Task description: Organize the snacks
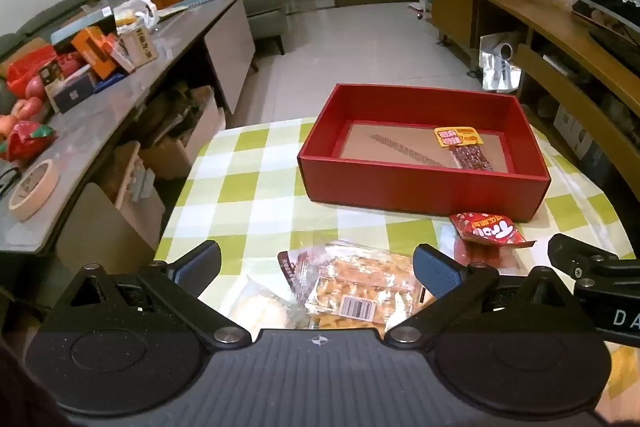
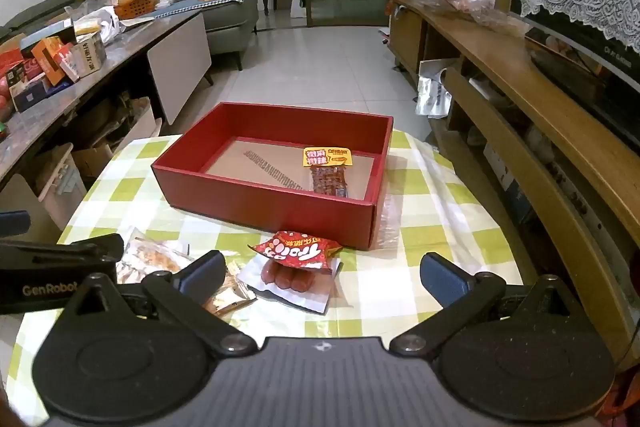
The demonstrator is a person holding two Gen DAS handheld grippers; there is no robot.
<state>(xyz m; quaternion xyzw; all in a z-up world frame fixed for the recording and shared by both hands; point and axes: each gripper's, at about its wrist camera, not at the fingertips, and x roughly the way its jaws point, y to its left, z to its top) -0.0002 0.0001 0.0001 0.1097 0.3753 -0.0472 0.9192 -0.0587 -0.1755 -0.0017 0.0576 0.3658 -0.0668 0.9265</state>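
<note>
A red open box (image 1: 420, 183) (image 2: 264, 203) stands on the green-checked tablecloth (image 1: 248, 195) (image 2: 424, 267). Inside it lies one long snack pack with a yellow header (image 1: 464, 147) (image 2: 329, 169). In front of the box lie a small red snack bag (image 1: 488, 229) (image 2: 300, 251) on top of a sausage pack (image 2: 286, 277), and clear bags of orange-brown snacks (image 1: 360, 287) (image 2: 152, 259). My left gripper (image 1: 316, 269) is open and empty above the clear bags. My right gripper (image 2: 322, 277) is open and empty, just behind the sausage pack.
A cluttered grey counter (image 1: 100, 115) with boxes and a tape roll (image 1: 34, 189) runs along the left. A wooden shelf unit (image 2: 540, 115) runs along the right. Tiled floor (image 2: 320, 67) lies beyond the table's far edge.
</note>
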